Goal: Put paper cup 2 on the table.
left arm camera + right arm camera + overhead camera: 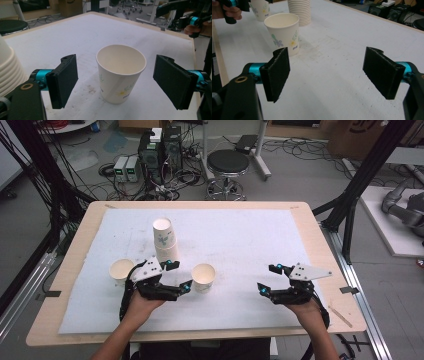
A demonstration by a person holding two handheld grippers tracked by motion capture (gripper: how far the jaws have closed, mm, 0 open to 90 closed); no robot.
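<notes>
The left gripper, jaws wide apart, sits near the table's six-o'clock edge with the paper cup standing upright and untouched between its pads, while the right gripper, at four o'clock, is equally spread over bare white mat. Past the cup, toward eleven o'clock, rise a cup stack and a second cup at nine; beyond the far edge, a stool stands among floor cables. The cup is white, empty, with a floral print.
</notes>
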